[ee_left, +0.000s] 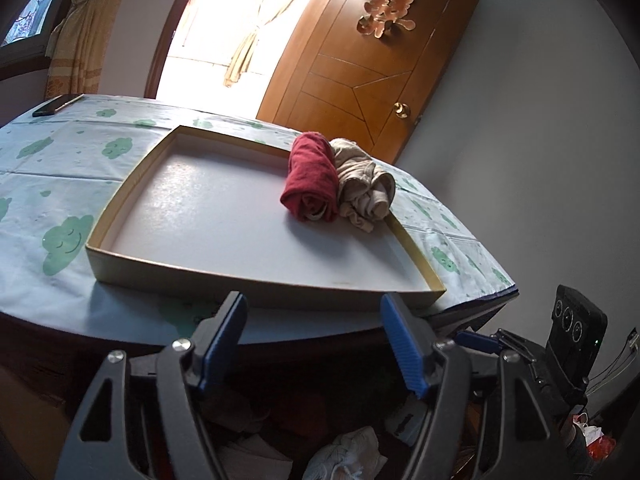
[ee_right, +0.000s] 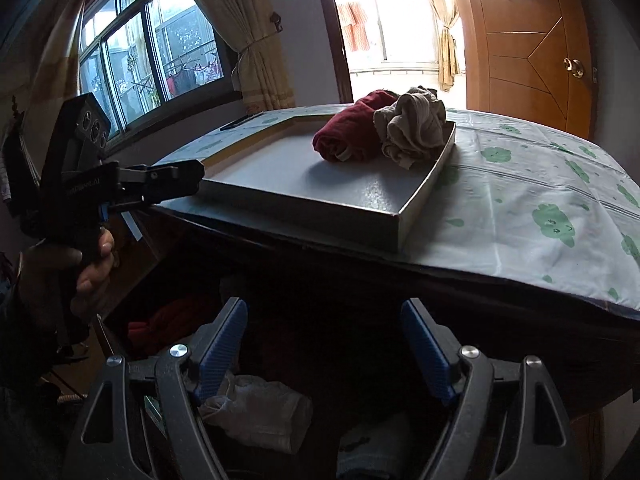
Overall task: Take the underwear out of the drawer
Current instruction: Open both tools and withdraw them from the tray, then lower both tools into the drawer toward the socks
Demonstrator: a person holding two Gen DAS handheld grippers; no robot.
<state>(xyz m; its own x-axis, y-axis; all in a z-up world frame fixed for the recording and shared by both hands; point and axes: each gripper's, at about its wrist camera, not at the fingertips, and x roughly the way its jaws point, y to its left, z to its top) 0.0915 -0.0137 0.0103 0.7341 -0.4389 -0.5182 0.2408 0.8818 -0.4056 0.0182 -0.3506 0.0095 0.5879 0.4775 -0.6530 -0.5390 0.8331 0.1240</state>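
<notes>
Both your grippers hang over the open drawer (ee_right: pixel 280 360) below the bench edge. Left gripper (ee_left: pixel 312 344): jaws partly open, nothing between them. Right gripper (ee_right: pixel 322 348): jaws wide, also empty. Down in the drawer it's dark and cluttered: a white crumpled piece (ee_right: pixel 256 408) sits just under your right jaws, something dark red (ee_right: pixel 168 320) lies further left, and a pale blue item (ee_right: pixel 372 456) is at the bottom edge. The left wrist view shows a white crumpled garment (ee_left: pixel 344 456) too, probably the same piece, can't confirm. Risks from here: the drawer is shadowed, so you could close on two layers at once and drag a neighbour out, or pinch only a loose fold and drop it on the lift. The bench lip overhangs the drawer; coming up too close to it could snag the cloth or knock your fingers. Your left hand (ee_right: pixel 92 264) is close beside the right gripper, so mind a clash if both go for the same piece. Further out on the bench (ee_left: pixel 48 168), a shallow tray (ee_left: pixel 120 248) already carries a rolled dark red underwear (ee_left: pixel 310 178) touching a beige bundle (ee_left: pixel 366 186) at its far right corner. Place carelessly and you'll nudge those over the low rim. A dark phone-like object (ee_left: pixel 56 105) lies at the far bench edge, well apart.
</notes>
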